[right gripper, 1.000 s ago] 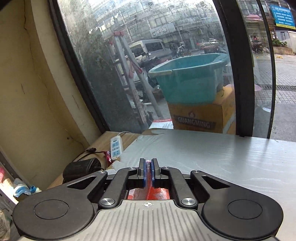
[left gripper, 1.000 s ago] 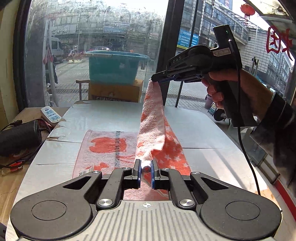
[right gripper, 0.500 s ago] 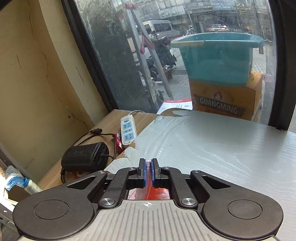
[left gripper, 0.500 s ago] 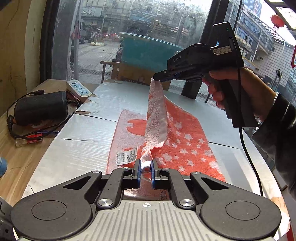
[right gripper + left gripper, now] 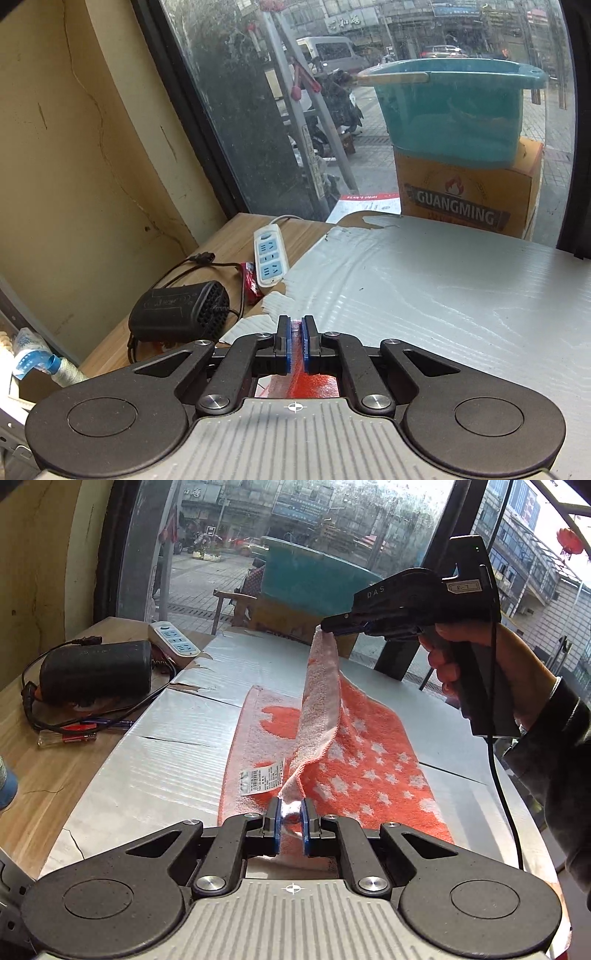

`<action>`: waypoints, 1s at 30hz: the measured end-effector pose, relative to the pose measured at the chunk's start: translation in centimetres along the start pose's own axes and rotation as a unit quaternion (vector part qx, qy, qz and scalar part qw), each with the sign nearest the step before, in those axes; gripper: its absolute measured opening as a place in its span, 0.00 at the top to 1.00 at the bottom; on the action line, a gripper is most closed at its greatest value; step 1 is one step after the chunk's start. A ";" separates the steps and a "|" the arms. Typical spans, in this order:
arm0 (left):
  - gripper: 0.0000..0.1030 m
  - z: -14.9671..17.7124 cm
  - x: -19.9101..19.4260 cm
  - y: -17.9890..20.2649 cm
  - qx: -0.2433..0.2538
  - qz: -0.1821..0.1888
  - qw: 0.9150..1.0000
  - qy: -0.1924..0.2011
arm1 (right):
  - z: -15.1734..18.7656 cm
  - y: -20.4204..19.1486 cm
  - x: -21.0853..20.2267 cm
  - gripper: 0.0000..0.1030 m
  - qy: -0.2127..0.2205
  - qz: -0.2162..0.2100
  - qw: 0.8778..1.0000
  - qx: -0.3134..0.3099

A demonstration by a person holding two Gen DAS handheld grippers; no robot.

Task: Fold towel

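An orange towel (image 5: pixel 354 760) with white stars and a pale underside lies on the grey table (image 5: pixel 177 760). My left gripper (image 5: pixel 290 814) is shut on one corner of its near edge. My right gripper (image 5: pixel 327 627) is shut on the other corner and holds it up above the table, so the pale edge (image 5: pixel 319 709) hangs stretched between the two. A white label (image 5: pixel 262 781) shows on the towel. In the right wrist view my right gripper (image 5: pixel 294 338) is shut on a strip of orange towel (image 5: pixel 295 384).
A black power adapter (image 5: pixel 96 672) with cables, a white power strip (image 5: pixel 173 642) and pens lie on the wooden ledge (image 5: pixel 33 768) to the left. A window is behind the table, with a teal tub (image 5: pixel 454 110) on a cardboard box (image 5: pixel 465 199) outside.
Both grippers have swung to the left with the towel edge still held. The towel's label side has turned up and the left ledge has come into view.
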State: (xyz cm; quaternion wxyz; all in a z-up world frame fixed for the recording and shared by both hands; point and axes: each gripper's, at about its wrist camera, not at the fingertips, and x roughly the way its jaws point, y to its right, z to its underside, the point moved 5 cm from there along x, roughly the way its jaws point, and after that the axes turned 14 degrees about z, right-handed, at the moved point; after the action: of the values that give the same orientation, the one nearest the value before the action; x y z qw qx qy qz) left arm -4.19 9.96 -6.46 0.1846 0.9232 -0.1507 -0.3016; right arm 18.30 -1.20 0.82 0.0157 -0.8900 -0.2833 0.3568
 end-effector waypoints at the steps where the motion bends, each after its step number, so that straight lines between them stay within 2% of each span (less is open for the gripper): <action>1: 0.89 -0.2 -0.2 0.3 0.002 0.006 1.000 0.003 | -0.2 0.4 -0.6 0.95 0.006 -0.002 1.000 0.007; 4: 0.89 -0.4 -0.5 1.1 0.011 0.011 1.000 0.010 | -1.2 0.6 -1.6 0.95 0.020 -0.002 1.000 0.015; 6: 0.89 -0.3 -0.4 0.9 0.008 0.005 1.000 0.005 | -1.5 -0.1 -1.2 0.94 0.016 0.003 1.000 0.005; 12: 0.88 0.8 0.7 -1.5 -0.017 -0.038 0.999 -0.021 | -0.2 -2.4 2.7 0.94 -0.021 0.017 0.999 -0.023; 18: 0.88 1.1 0.3 -2.5 -0.012 -0.077 0.997 -0.027 | 1.0 -3.1 4.9 0.93 -0.033 0.006 0.999 -0.004; 22: 0.77 0.7 -0.2 -2.2 0.009 -0.087 0.996 -0.016 | 1.7 -2.7 4.7 0.90 -0.042 0.002 0.999 -0.012; 24: 0.77 0.4 0.1 -2.1 0.018 -0.085 0.996 -0.014 | 2.2 -2.5 4.6 0.90 -0.057 0.006 0.998 -0.026; 30: 0.72 -0.4 3.3 -1.5 0.047 -0.063 0.996 -0.033 | 8.6 -1.3 1.9 0.90 -0.118 0.008 0.987 -0.107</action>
State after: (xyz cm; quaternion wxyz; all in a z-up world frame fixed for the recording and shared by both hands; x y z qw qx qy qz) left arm -1.13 10.10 -8.49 0.1162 0.9282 -0.1120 -0.3354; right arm 13.21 -0.69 -6.47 -0.1162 -0.8406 -0.3125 0.4270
